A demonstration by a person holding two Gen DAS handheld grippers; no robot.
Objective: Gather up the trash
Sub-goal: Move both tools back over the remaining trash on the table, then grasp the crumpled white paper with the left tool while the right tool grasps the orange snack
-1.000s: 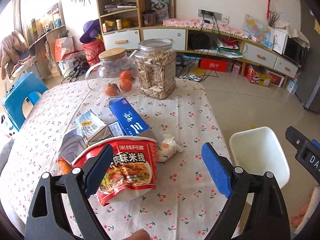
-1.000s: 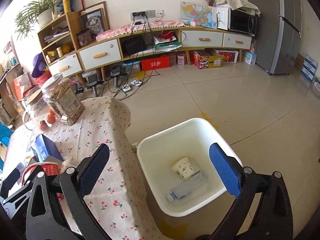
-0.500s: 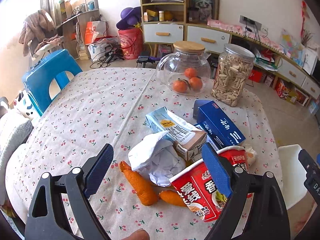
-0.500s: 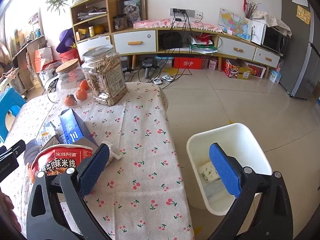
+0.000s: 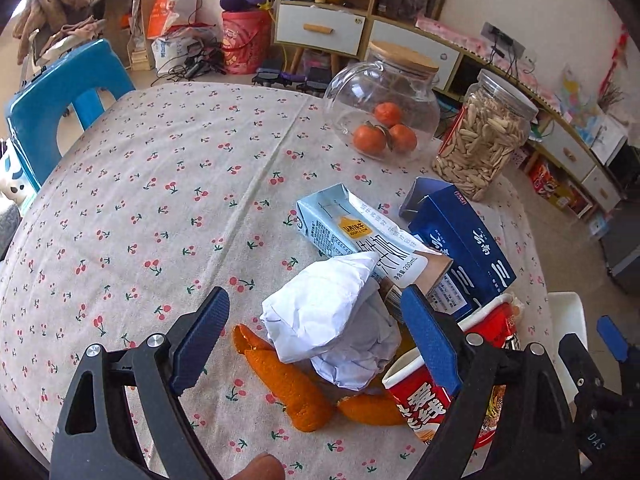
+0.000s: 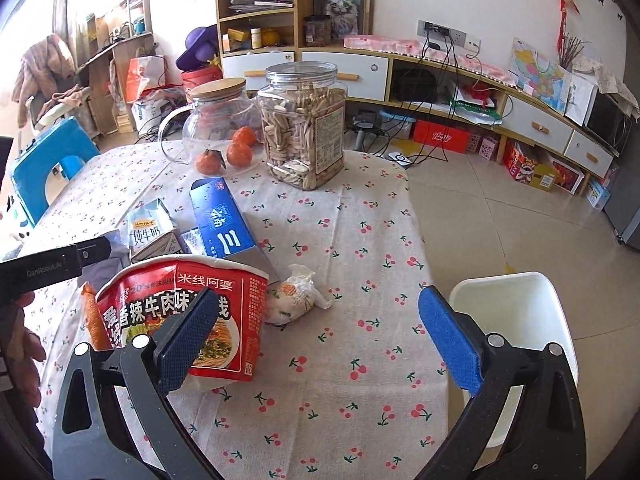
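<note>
**Two open tongs hovering over a heap of trash on a cherry-print surface**

The left tongs [image 5: 314, 344] are hanging wide open and holding nothing, with a crumpled ball of white paper [image 5: 332, 324] sitting between the two blue pads. That framing suggests the paper is the piece being lined up for pickup. Just beneath the paper, nearer the tongs, curled strips of orange peel [image 5: 296, 384] are lying on the round surface covered in cherry-print cloth [image 5: 160, 200]. Beyond the paper, a flattened pale blue milk carton [image 5: 360, 232] is leaning against a dark blue cardboard box [image 5: 464, 248]. Behind the right pad, a red paper instant-noodle bowl [image 5: 432, 396] is lying on its side.

The right tongs [image 6: 316, 340] are also spread wide and empty. The noodle bowl [image 6: 180, 312] is resting directly past the left pad, and a small knotted white plastic bag [image 6: 296, 300] is lying between the pads, farther out. To the right of the right pad, beside the surface's edge, a white plastic bin [image 6: 516, 308] is standing on the floor, probably placed close so trash can be dropped straight in.

At the far side, a clear glass jar holding tangerines [image 6: 218, 128] and a plastic jar of seeds [image 6: 306, 128] are standing upright, apart from the heap; they look like kept goods, not trash.
</note>
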